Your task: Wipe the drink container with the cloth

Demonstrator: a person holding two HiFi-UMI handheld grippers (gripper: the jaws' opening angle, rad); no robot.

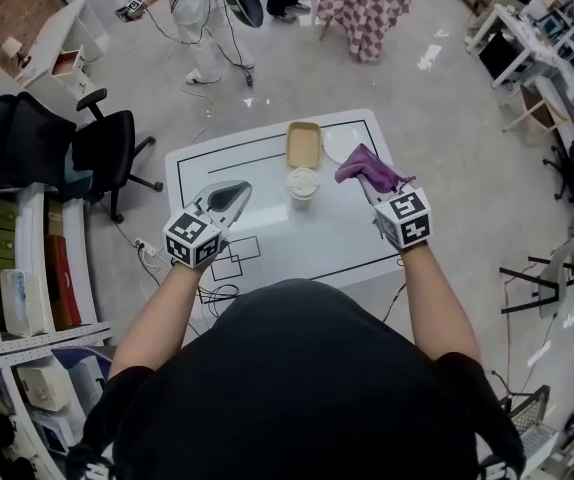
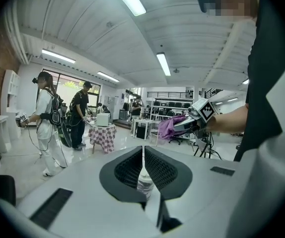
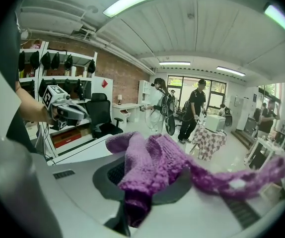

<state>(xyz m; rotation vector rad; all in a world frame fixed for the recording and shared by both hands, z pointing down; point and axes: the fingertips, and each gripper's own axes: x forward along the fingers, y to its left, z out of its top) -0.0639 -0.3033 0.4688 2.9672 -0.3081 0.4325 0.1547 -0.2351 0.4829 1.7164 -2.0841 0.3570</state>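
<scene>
Drink container (image 1: 302, 185) stands upright near the middle of the white bench (image 1: 317, 240), with a tan tray (image 1: 304, 144) just behind it. To its right, not touching it, the right hand-held gripper (image 1: 371, 182) pinches a purple cloth (image 1: 365, 165). The left hand-held gripper (image 1: 237, 190) is empty, with its jaws pressed together.

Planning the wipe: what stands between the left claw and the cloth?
In the head view, the drink container stands between the left claw and the purple cloth in the right claw.
</scene>
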